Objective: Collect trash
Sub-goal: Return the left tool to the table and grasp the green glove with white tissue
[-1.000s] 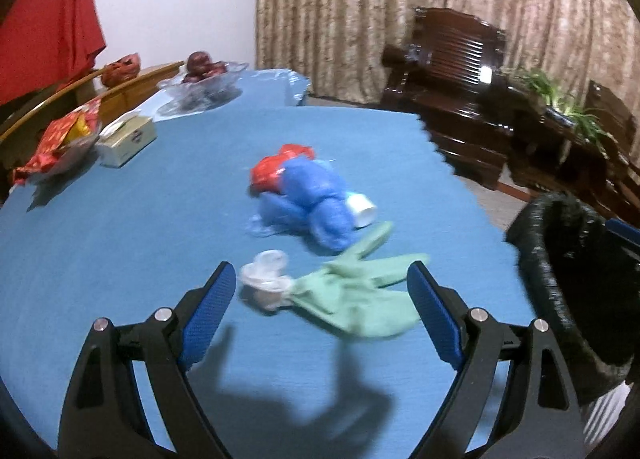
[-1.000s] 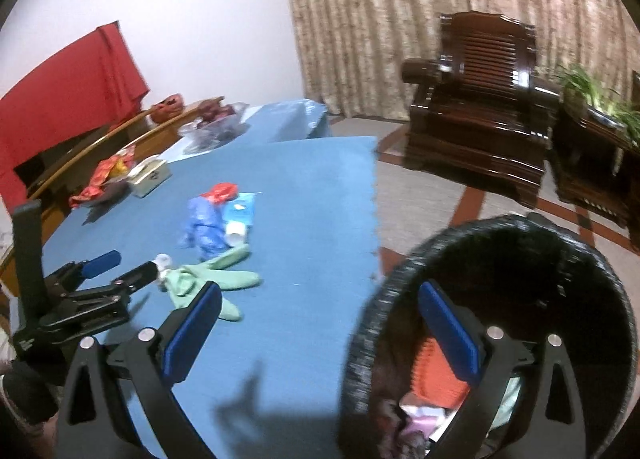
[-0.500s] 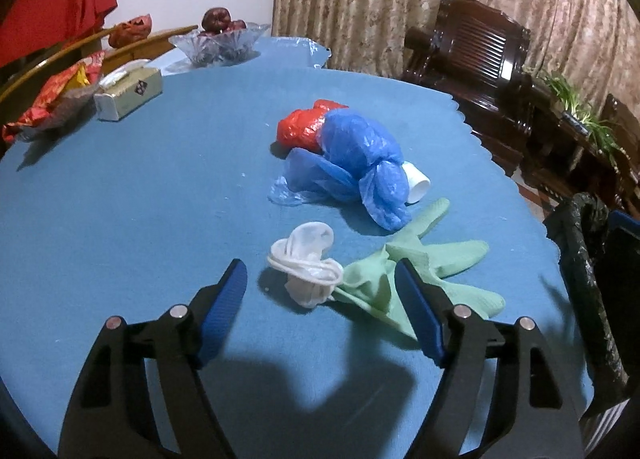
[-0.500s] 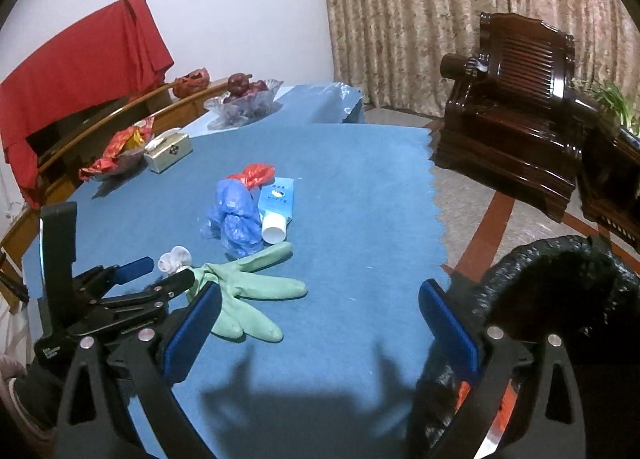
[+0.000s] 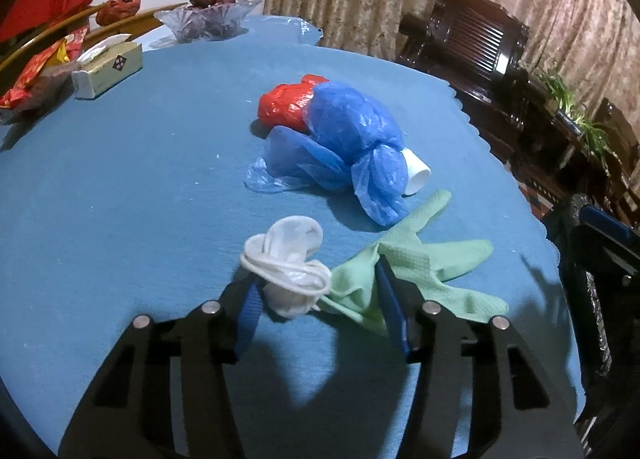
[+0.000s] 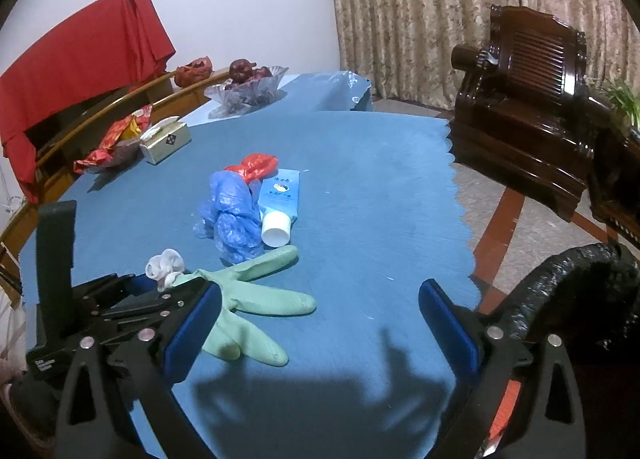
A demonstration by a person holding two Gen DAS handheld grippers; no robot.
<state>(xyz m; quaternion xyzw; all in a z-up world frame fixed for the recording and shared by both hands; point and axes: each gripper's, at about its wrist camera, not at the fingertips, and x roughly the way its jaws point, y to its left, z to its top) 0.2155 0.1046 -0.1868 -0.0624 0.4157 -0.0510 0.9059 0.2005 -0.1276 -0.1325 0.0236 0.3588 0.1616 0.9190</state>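
Observation:
A pale green rubber glove (image 5: 432, 263) (image 6: 256, 299) lies on the blue table (image 5: 120, 187) beside a white crumpled wad (image 5: 292, 263) (image 6: 164, 267). My left gripper (image 5: 316, 291) (image 6: 168, 291) straddles the wad and the glove's cuff. Its jaws are closing, the pads just at the bundle's sides, and the bundle is not visibly squeezed. Farther off lie a blue plastic bag (image 5: 344, 139), a red bag (image 5: 284, 103) and a light blue tube with a white cap (image 6: 280, 199). My right gripper (image 6: 316, 295) hovers open and empty over the table's near edge.
A black-lined bin (image 6: 560, 279) (image 5: 592, 299) stands at the table's right edge. A tissue box (image 5: 108, 71), snack wrappers (image 5: 36, 75) and a glass fruit bowl (image 5: 208, 19) sit at the far left. Dark wooden chairs (image 6: 532, 99) stand beyond.
My left gripper came down and forward onto the white wad and glove cuff, its jaws narrowing around them. The right gripper swung left from above the bin to over the table.

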